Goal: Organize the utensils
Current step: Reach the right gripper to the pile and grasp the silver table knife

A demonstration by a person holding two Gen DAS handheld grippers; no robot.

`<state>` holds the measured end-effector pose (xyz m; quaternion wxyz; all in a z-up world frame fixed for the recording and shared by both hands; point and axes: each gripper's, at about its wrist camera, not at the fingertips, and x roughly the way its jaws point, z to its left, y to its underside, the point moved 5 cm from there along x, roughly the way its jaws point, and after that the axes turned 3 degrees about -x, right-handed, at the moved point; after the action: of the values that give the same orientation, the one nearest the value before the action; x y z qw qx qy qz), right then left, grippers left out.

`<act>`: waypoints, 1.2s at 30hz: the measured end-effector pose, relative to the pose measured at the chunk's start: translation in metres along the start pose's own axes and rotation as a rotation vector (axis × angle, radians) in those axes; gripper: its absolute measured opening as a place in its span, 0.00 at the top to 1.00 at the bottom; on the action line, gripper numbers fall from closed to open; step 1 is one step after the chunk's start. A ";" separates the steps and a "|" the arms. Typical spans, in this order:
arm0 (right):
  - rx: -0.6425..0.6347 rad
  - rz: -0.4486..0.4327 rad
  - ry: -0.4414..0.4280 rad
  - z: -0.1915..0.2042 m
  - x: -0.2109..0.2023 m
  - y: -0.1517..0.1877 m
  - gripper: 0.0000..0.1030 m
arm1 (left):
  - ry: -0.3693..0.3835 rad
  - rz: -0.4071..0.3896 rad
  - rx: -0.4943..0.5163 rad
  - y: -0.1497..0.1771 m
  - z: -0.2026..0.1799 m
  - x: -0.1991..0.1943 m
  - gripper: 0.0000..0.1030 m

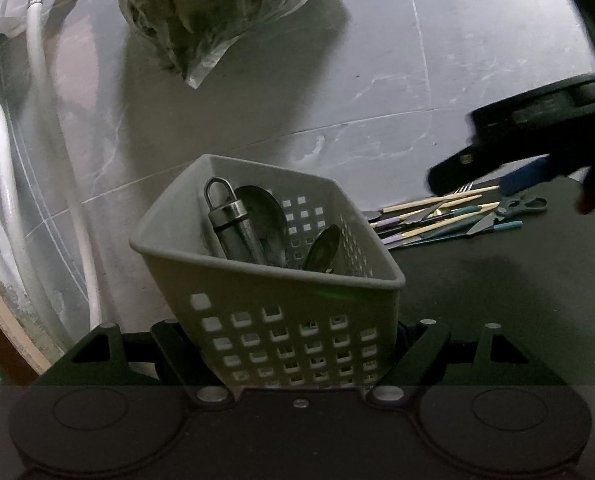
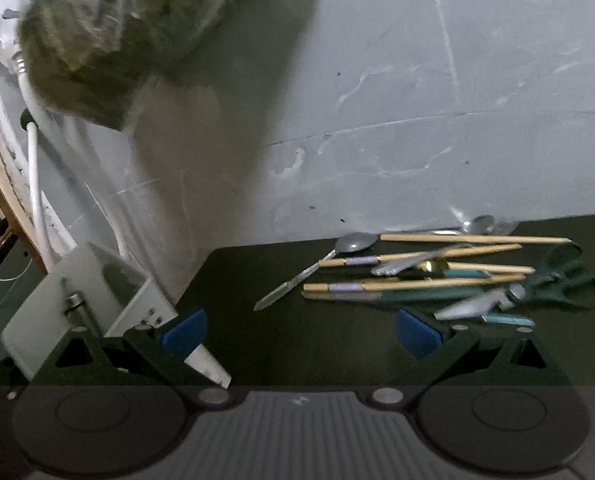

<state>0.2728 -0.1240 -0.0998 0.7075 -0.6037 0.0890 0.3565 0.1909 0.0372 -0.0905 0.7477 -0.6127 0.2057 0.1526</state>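
Left wrist: left gripper (image 1: 297, 356) clamped on the grey basket (image 1: 257, 280), tilted, spoons (image 1: 257, 216) already inside, right gripper (image 1: 481, 176) over the utensil pile (image 1: 449, 216) behind. Right wrist: right gripper (image 2: 299, 334) wide open, empty, short of the pile (image 2: 429, 276) on the dark table (image 2: 257, 344). Likely trouble: crossed chopsticks (image 2: 473, 239) and scissors (image 2: 553, 284) snagging, several pieces dragged out together.

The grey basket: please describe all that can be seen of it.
The grey basket looks like matte plastic, with square holes in rows through its walls and a smooth, rounded rim. It is tilted, held between the fingers of the left gripper. Inside stand metal utensils: a spoon and a cylindrical tool with a loop.
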 end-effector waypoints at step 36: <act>0.191 0.180 0.165 -0.023 0.201 -0.049 0.39 | 0.011 0.008 -0.001 -0.002 0.017 0.012 0.21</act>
<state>0.4566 -0.0666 -0.1785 0.7173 -0.5505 0.2340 0.3574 0.2044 0.0532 -0.0915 0.7455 -0.6132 0.2122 0.1524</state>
